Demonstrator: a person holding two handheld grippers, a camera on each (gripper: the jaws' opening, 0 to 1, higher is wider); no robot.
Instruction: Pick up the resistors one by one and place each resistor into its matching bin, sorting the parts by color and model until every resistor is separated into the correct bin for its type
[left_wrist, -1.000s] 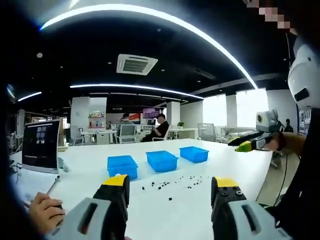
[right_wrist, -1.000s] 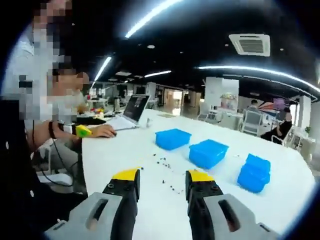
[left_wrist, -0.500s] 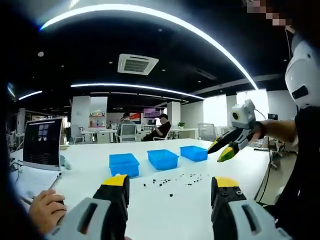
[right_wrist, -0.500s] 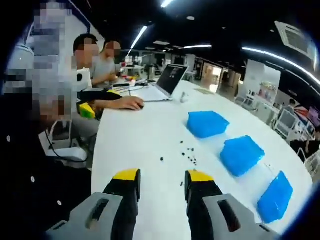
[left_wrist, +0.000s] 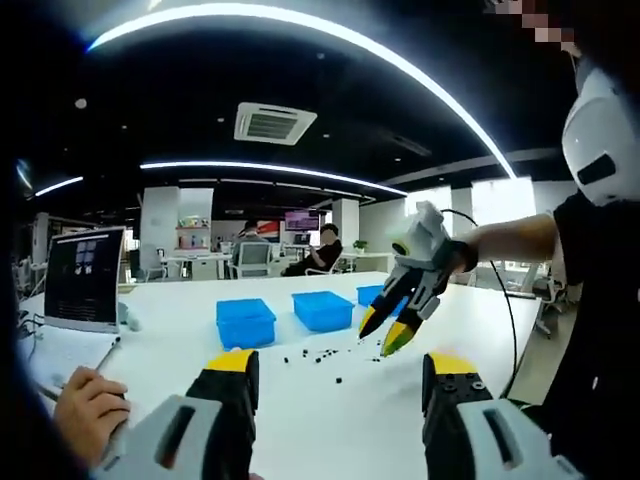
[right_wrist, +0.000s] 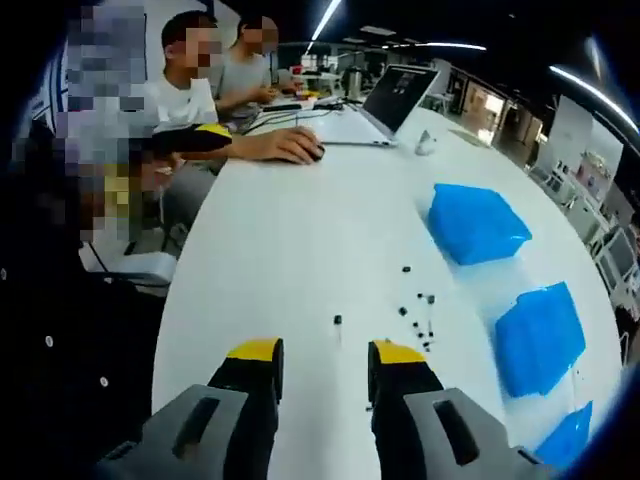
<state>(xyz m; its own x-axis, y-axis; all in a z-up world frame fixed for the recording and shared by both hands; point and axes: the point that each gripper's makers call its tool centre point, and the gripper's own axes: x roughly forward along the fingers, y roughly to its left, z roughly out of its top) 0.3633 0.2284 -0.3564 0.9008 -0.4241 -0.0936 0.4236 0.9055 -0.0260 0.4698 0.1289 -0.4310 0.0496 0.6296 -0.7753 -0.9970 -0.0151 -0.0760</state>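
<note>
The left tongs (left_wrist: 335, 372) stand apart and empty, hovering over the near edge of the white bench (left_wrist: 300, 420). The small black resistors (left_wrist: 322, 355) lie scattered on the bench's middle, just short of a row of three blue plastic bins (left_wrist: 246, 322). The right tongs (left_wrist: 382, 332), yellow-tipped, hang apart and empty above the resistors; their own view shows them (right_wrist: 322, 357) over the scatter (right_wrist: 421, 310), bins (right_wrist: 476, 222) beyond. An open laptop (left_wrist: 85, 292) stands toward the far corner.
</note>
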